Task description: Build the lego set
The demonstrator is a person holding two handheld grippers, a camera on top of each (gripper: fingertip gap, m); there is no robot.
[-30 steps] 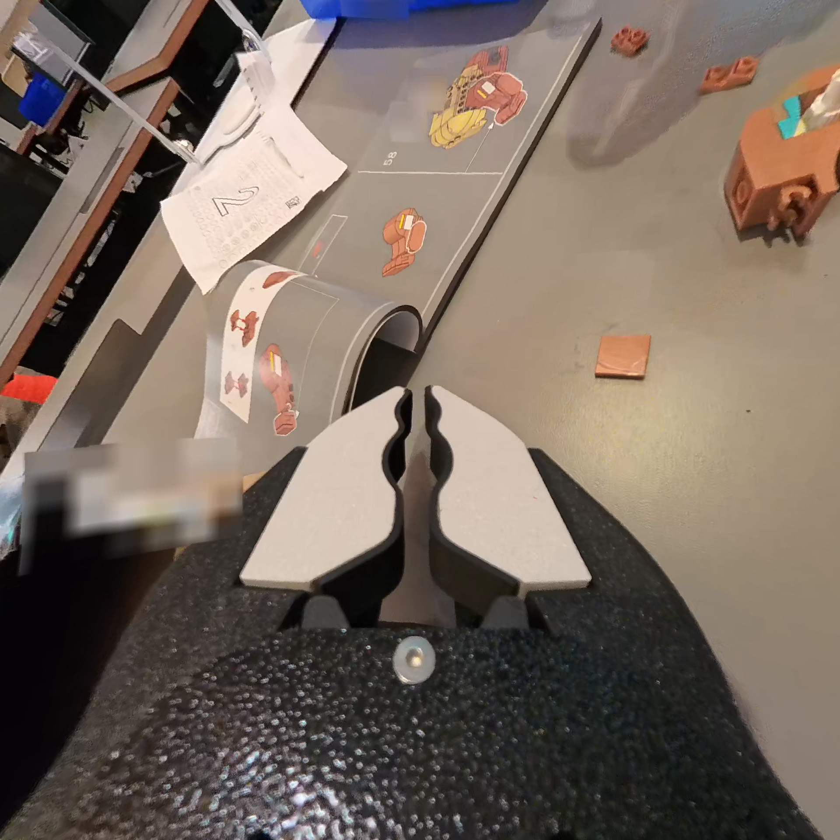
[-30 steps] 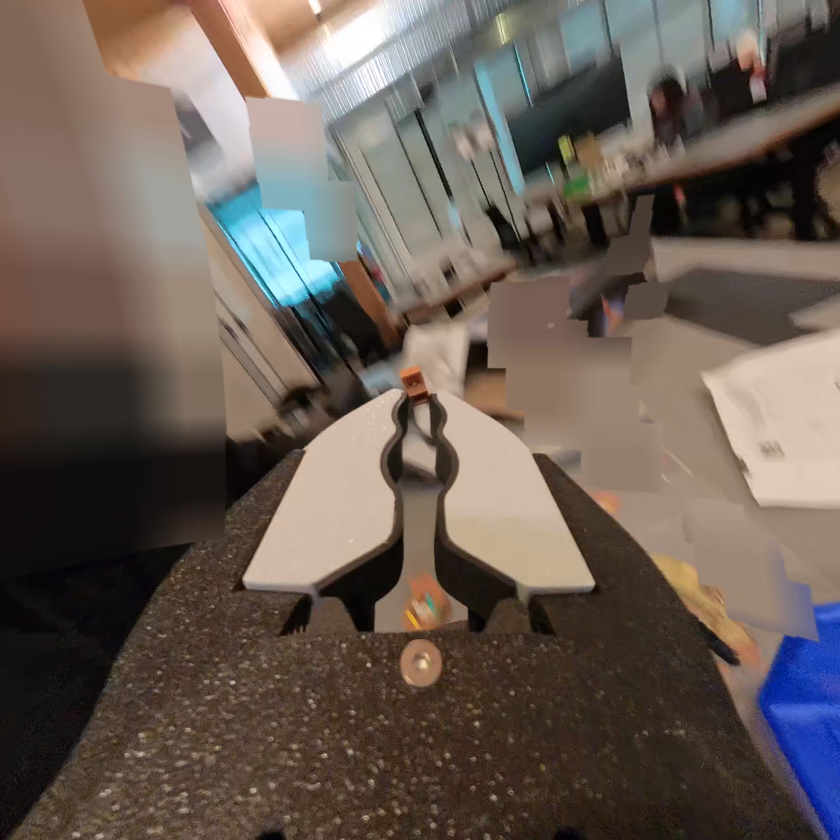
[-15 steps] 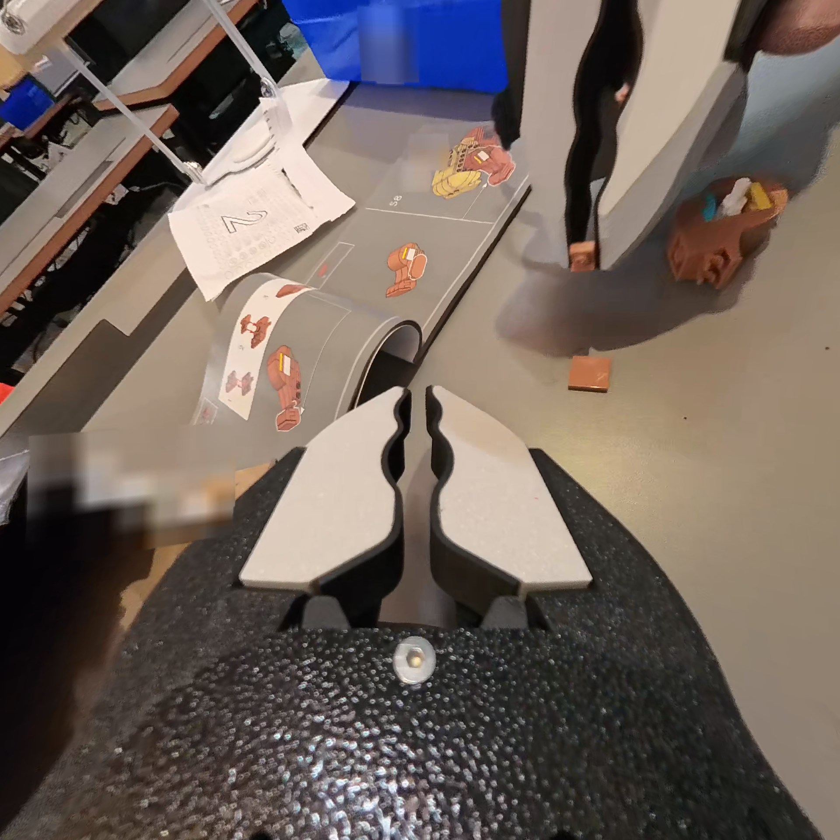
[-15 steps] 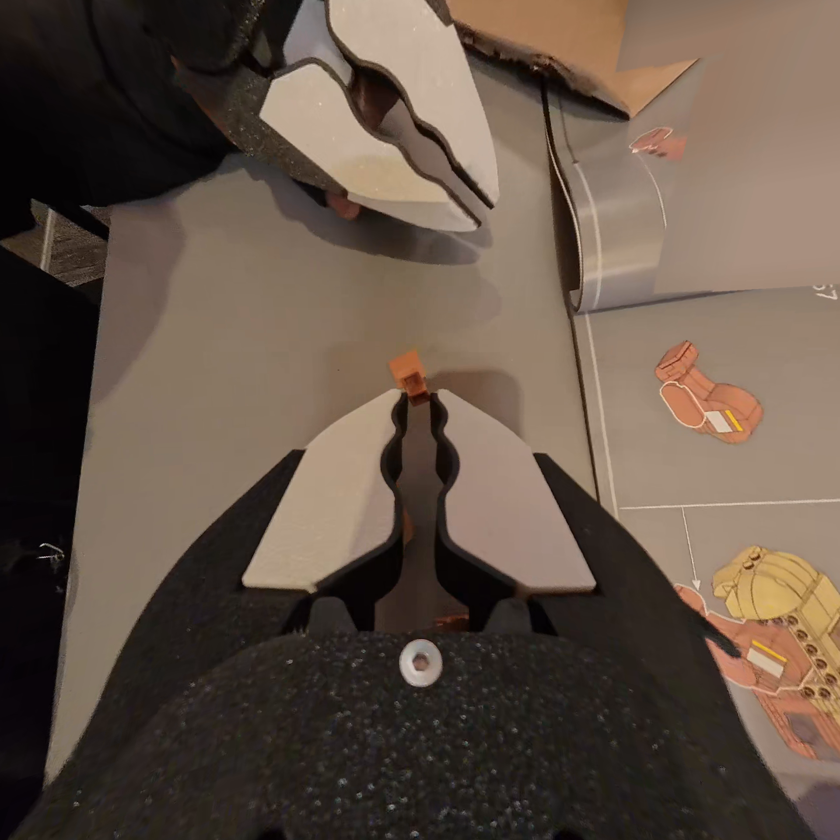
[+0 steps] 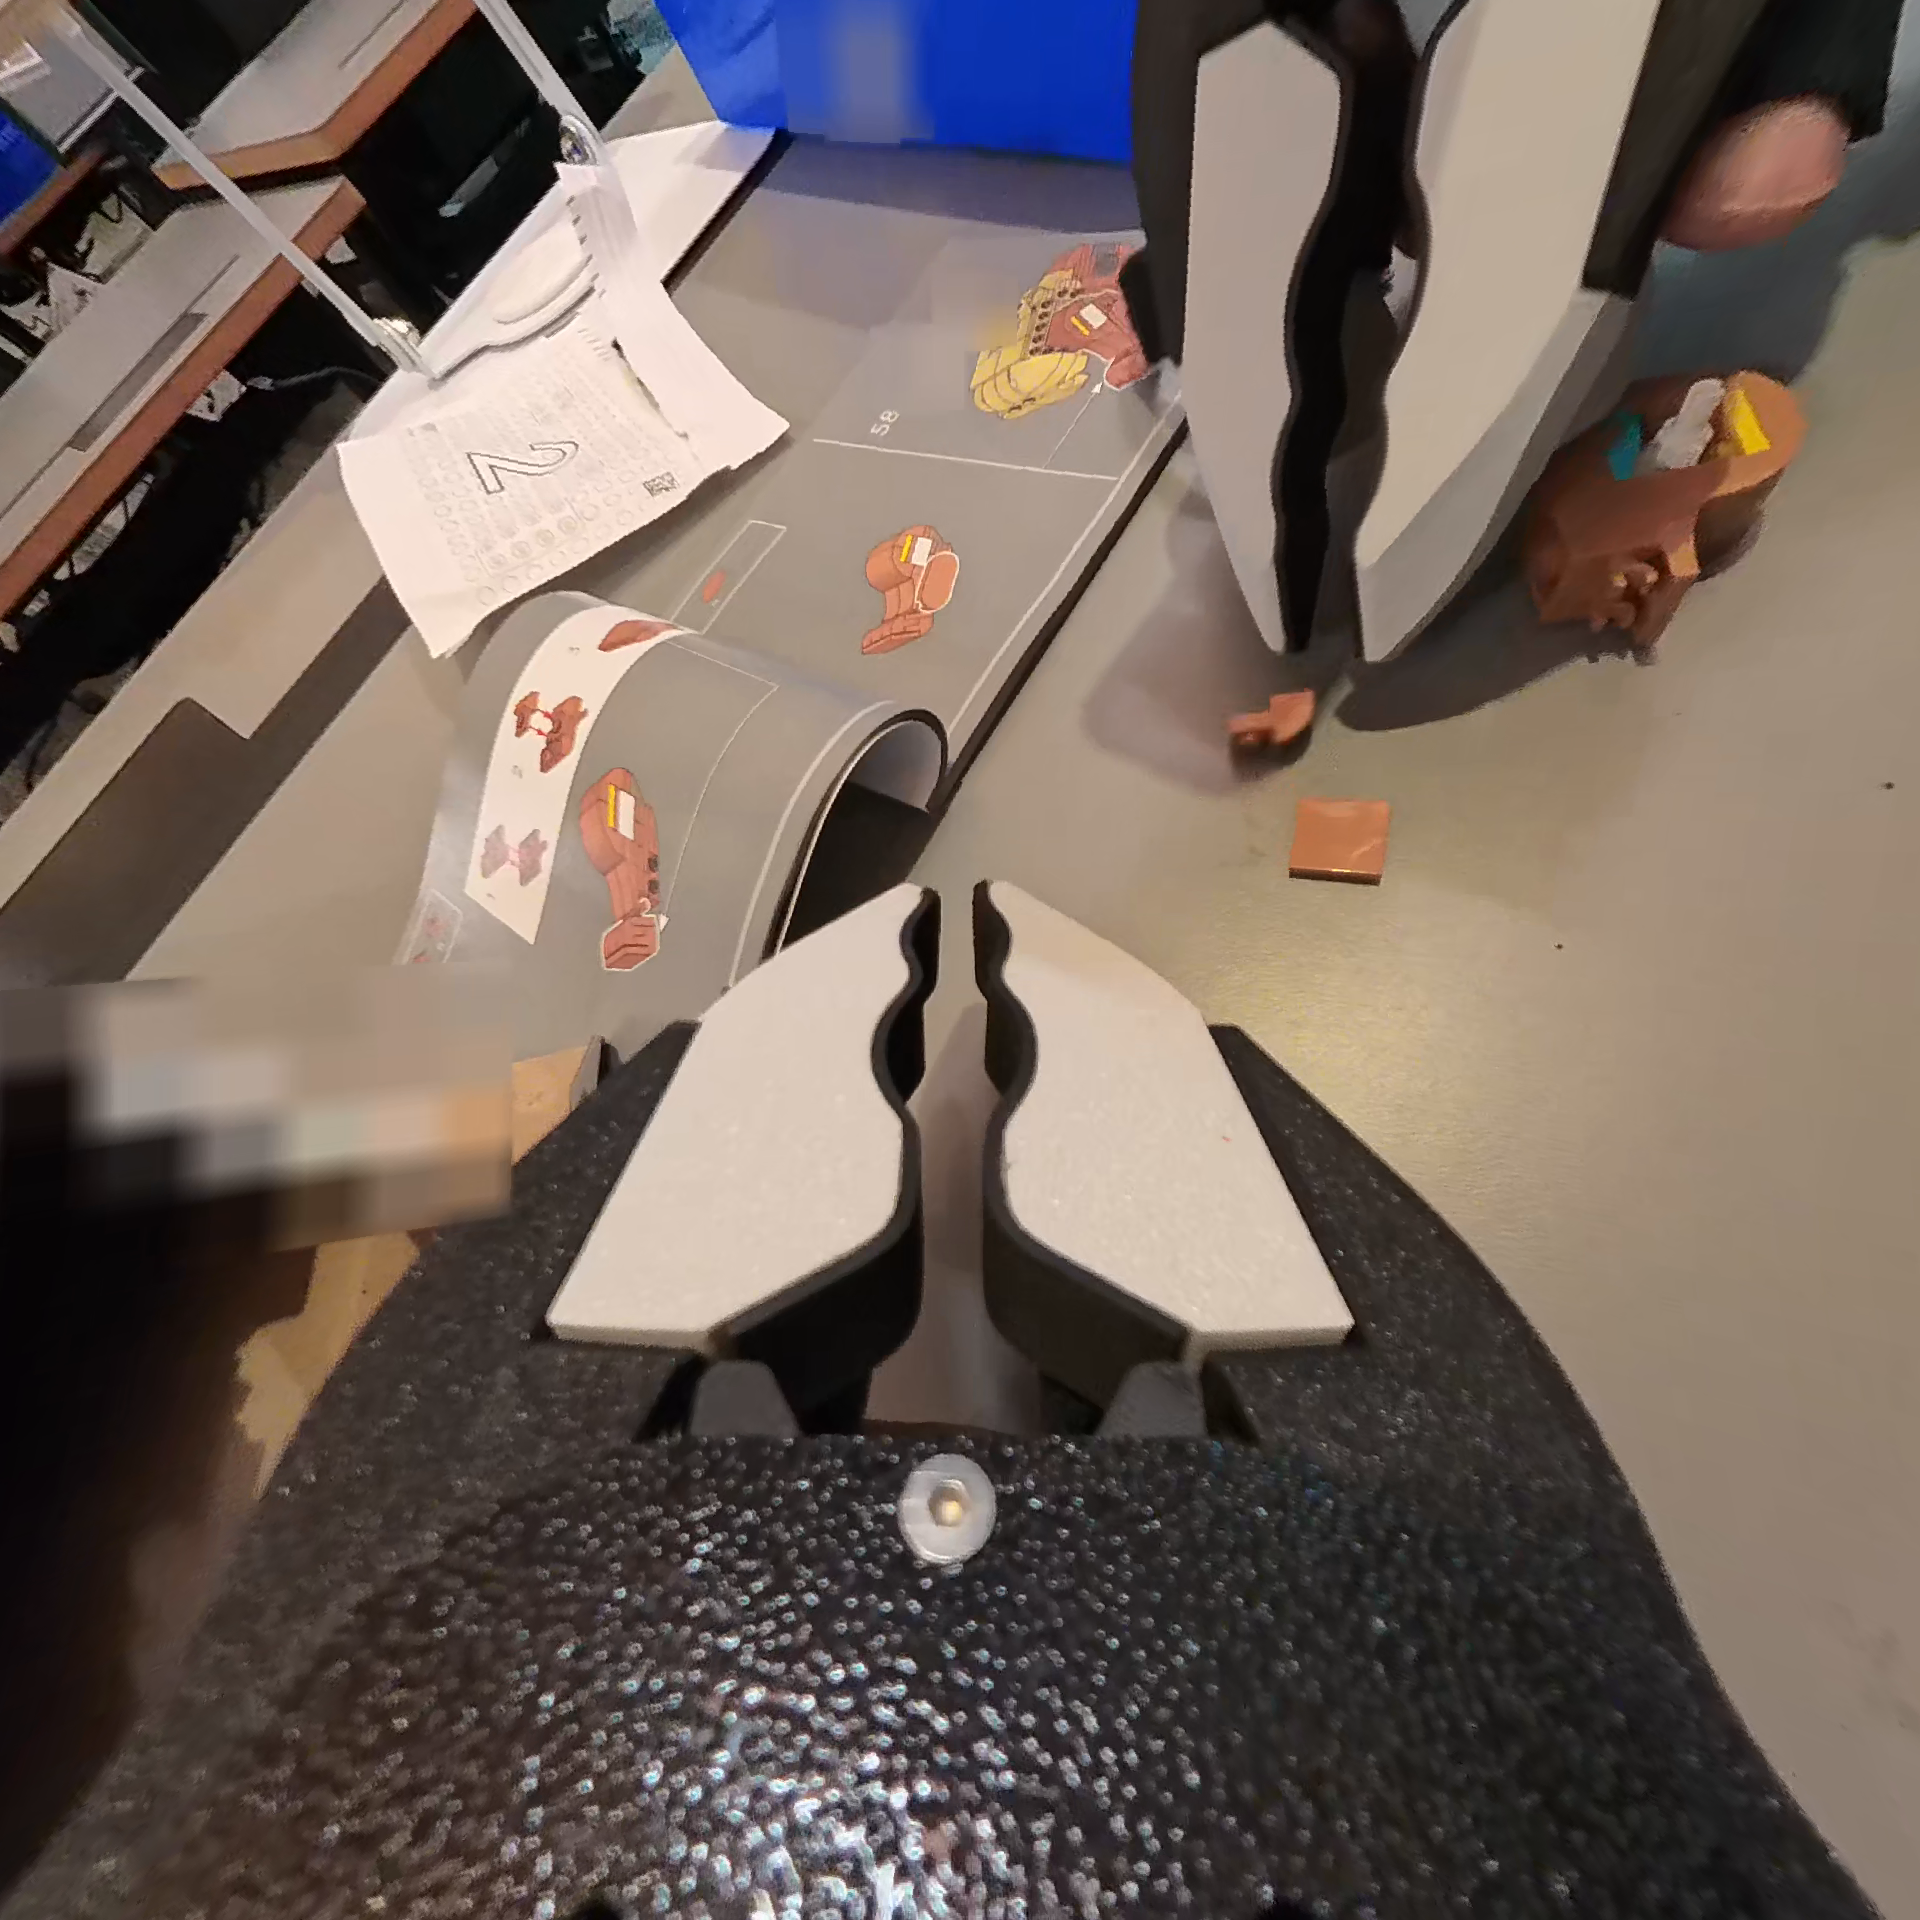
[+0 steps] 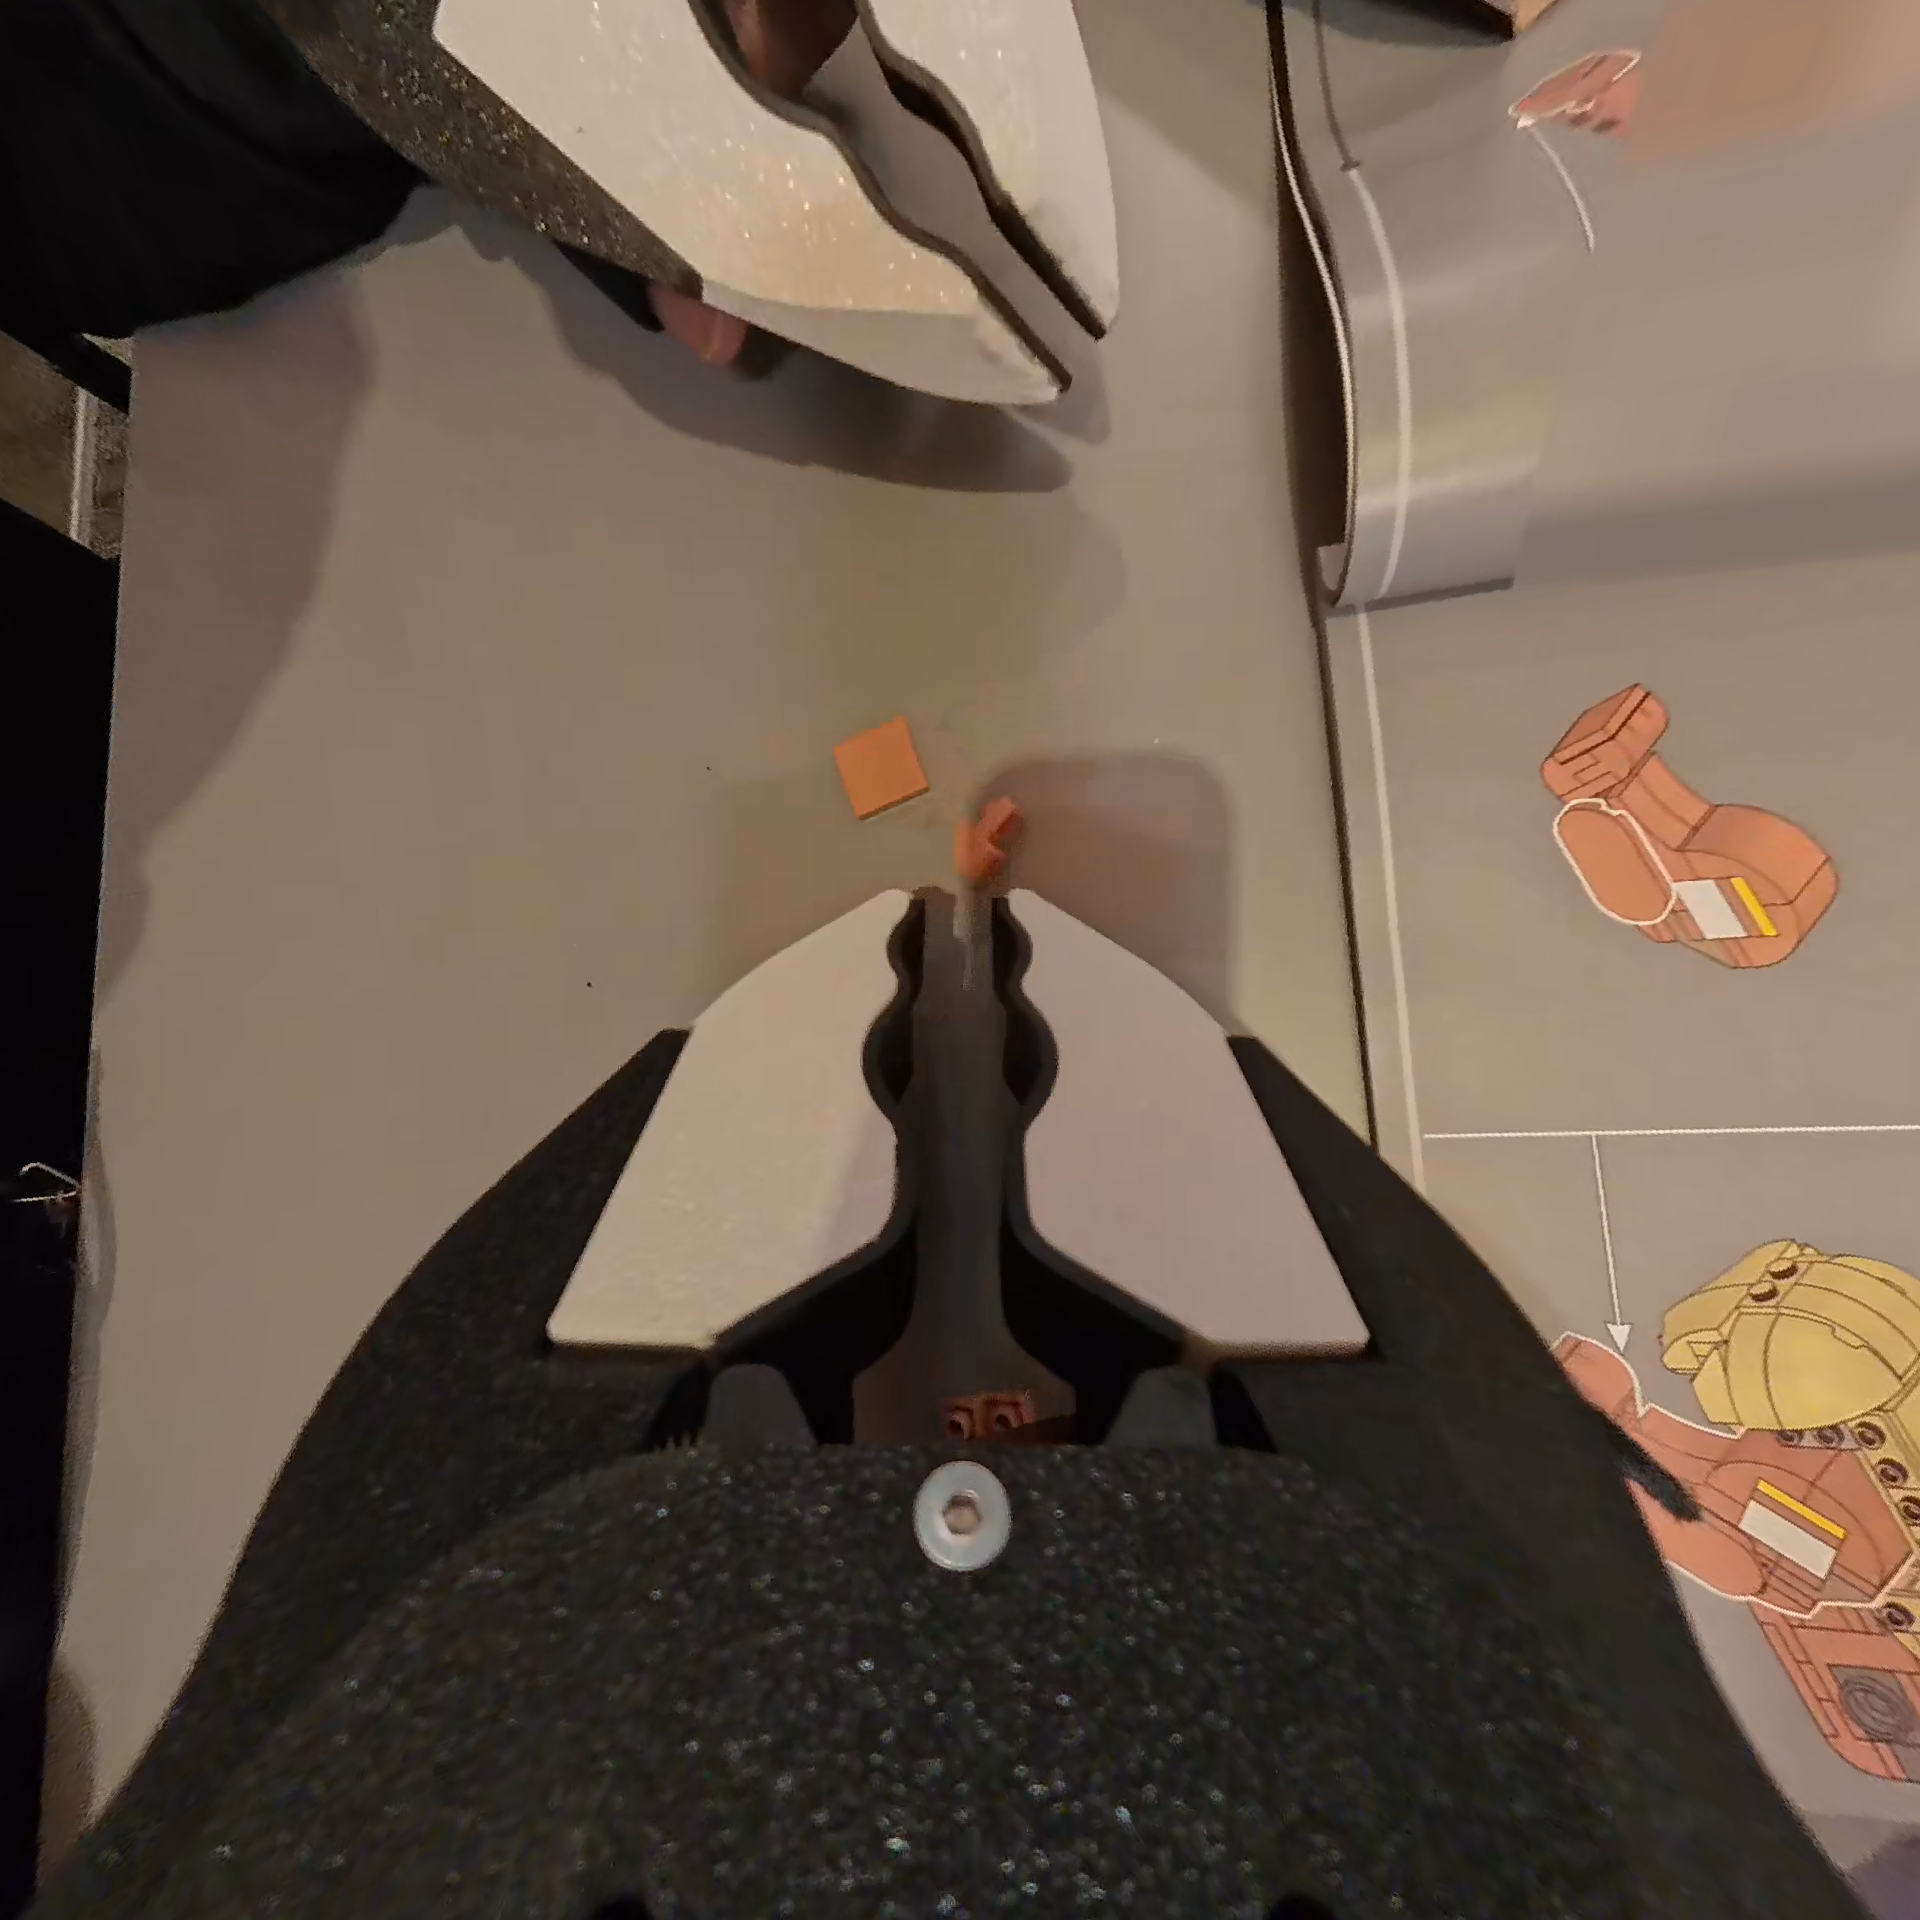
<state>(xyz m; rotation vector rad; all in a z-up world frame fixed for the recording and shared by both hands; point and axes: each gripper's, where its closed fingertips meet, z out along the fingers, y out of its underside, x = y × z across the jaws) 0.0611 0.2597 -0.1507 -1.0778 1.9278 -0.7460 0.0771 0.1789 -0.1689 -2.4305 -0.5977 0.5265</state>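
Grey tabletop (image 5: pixel 1558 1143) carries a flat brown tile (image 5: pixel 1339 841). Just beyond it, the right gripper (image 6: pixel 954 896), slightly parted, hangs over a small brown brick (image 6: pixel 987 837) without touching it. Nearer than the tile, the left gripper (image 5: pixel 956 896) is narrowly parted, bare.

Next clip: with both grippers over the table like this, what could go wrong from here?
1. The small brown brick piece lies loose just off the right gripper, whose jaws are apart and not on it; it looks blurred and may roll away.
2. The flat brown tile close beside it could get nudged.
3. The left gripper sits by the curled booklet page, which could snag.
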